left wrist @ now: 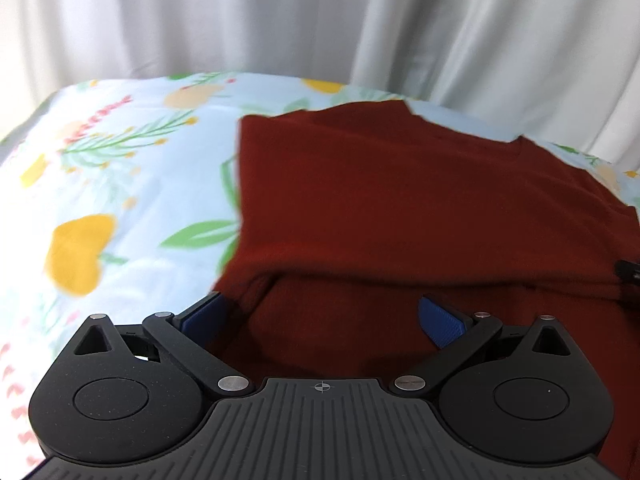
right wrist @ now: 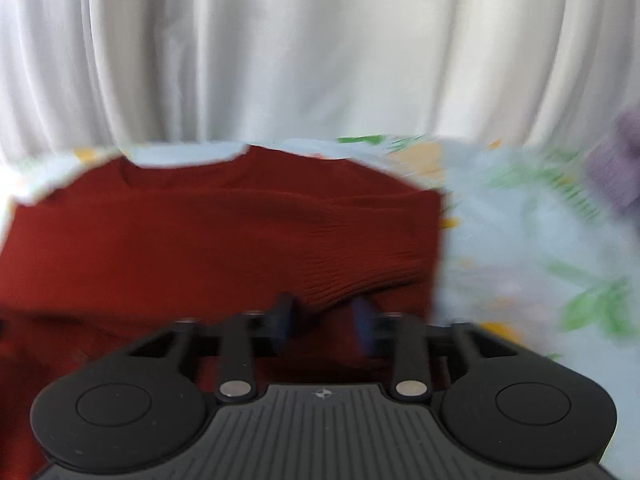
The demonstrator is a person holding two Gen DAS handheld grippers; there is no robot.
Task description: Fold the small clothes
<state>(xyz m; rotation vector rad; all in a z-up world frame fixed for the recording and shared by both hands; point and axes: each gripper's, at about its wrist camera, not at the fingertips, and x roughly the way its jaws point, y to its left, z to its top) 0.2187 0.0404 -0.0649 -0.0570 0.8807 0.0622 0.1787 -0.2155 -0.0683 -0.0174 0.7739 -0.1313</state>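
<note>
Sweater: a rust-red knit sweater (left wrist: 400,200) lies spread on the bed, its neckline toward the far edge by the curtain; the near part is doubled over in a soft rolled fold just ahead of both grippers.
Knit: fine ribbing shows on a cuff or hem band (right wrist: 360,272) that curls over in front of the right gripper; the rest looks matte and close-woven.
Bed cover: a pale blue sheet (left wrist: 120,184) printed with yellow heart-shaped fruit, green leaves and small pink marks, smooth and slightly puffed.
Left gripper: the left gripper (left wrist: 320,316) sits over the near part of the sweater, jaws spread wide, blue textured pads (left wrist: 440,320) showing, red cloth between them but nothing pinched.
Right gripper: the right gripper (right wrist: 322,320) is blurred; its jaws stand partly apart, the ribbed band just ahead of the gap, and I cannot tell whether they have hold of it.
Backdrop: a white curtain (right wrist: 320,60) hangs in long soft pleats behind the far edge of the bed.
Far right corner: a blurred purple knitted item (right wrist: 616,168) lies on the sheet, well apart from the sweater.
</note>
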